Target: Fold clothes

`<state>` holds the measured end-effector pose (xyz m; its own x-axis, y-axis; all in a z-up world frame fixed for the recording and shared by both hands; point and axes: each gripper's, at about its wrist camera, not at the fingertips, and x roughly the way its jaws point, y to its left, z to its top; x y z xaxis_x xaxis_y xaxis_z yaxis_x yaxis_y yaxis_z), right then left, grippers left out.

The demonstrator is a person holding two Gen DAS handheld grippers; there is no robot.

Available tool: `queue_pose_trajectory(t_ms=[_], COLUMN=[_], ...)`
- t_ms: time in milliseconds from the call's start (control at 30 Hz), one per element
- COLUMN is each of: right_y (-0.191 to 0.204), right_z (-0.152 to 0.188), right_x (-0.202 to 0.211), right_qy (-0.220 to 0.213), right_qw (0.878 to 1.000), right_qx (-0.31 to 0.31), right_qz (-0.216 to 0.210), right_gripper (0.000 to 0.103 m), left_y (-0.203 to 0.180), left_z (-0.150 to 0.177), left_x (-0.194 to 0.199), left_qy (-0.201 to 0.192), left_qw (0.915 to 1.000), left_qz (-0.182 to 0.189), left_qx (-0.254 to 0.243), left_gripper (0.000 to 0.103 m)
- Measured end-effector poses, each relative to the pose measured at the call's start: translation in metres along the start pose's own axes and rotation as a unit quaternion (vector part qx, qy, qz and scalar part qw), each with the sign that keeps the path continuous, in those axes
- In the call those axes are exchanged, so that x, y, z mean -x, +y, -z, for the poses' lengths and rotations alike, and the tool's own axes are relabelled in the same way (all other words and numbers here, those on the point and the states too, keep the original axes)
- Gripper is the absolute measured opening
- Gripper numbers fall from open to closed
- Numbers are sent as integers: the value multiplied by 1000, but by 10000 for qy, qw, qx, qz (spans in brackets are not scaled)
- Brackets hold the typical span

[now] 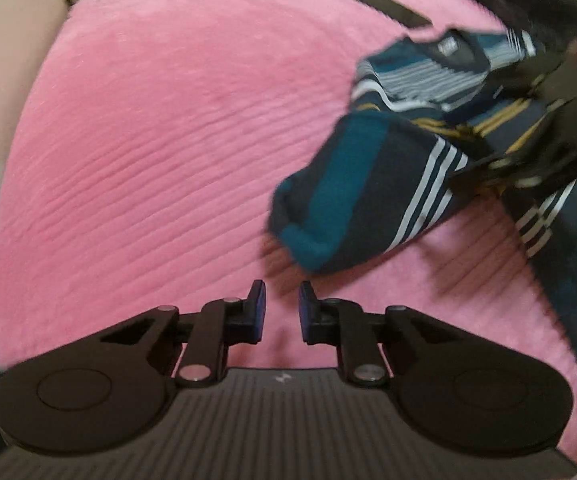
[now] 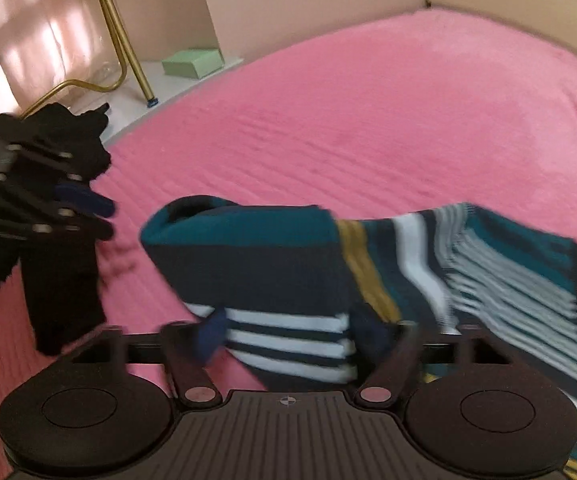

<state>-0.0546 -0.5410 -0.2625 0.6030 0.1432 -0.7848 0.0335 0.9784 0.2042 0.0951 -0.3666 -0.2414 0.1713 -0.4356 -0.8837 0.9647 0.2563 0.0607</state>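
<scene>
Right gripper (image 2: 288, 340) clamped on striped shirt (image 2: 272, 264), lifted over pink blanket (image 1: 168, 140), left gripper (image 1: 281, 300) empty, fingers slightly apart

The striped shirt (image 2: 296, 280) hides the right gripper's fingers (image 2: 208, 336).

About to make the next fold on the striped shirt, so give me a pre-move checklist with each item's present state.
1. Right gripper has the striped shirt between its fingers: ok.
2. Left gripper free to take a second corner: ok, jaws apart, nothing between them.
3. Pink blanket bare where the shirt would lie: ok.
4. Shirt spread flat: not ok, bunched, with the sleeve hanging loose.
5. Firmness of the right grip: cannot tell, picture blurred.
6. Black cloth near the left gripper clear of the shirt: ok.
</scene>
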Motion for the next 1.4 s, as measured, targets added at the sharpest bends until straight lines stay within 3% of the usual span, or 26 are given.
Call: queue_pose_trajectory(t_ms=[67,133,233,400,567,667,767,867,933,1000,1133,1200,1233,1400], right_y=[17,48,94,99,107,113,113,108,103,97,88,84,82,75], right_z=[-1,12,31,65,88,103,115,119,121,119,108,104,103,97], right_x=[-2,3,9,5,11,15,23,36,47,57,73,77,78,78], right_qy=[61,196,396,768,920,1013,1017,868,779,688,494,426,406,395], right_qw=[9997,9960,9817,9852,9792,9743,9756,9849,9901,9938,9975,9984,9986,9990], right_qx=[138,774,1721,1394,1707,1921,1861,1423,1099,818,472,366,324,199], right_qz=[-173,-393,-719,-631,-604,-601,-573,-466,-386,-306,-162,-117,-100,-53], right_gripper=[50,50,53,54,53,53,54,54,54,54,54,54,54,54], left_y=[13,26,40,47,20,0,-14,-15,-13,-13,-2,11,14,12], left_z=[12,23,36,44,20,-12,-41,-58,-63,-63,-47,-24,-8,76], left_x=[20,39,55,65,45,17,-21,-58,-68,-64,-14,24,41,81], left_qy=[-88,-160,-230,-373,-591,-638,-411,-54,89,82,-454,-755,-807,-35], left_qw=[9996,9984,9951,9887,9879,9907,9936,9945,9934,9938,9971,9962,9953,9907], left_qz=[-39,-118,-177,-62,552,823,976,1037,1143,1105,608,284,169,-88], left_qx=[261,524,943,1449,1322,872,395,167,99,-16,-37,316,512,1360], left_gripper=[16,26,30,45,56,61,60,56,26,14,10,10,1,5])
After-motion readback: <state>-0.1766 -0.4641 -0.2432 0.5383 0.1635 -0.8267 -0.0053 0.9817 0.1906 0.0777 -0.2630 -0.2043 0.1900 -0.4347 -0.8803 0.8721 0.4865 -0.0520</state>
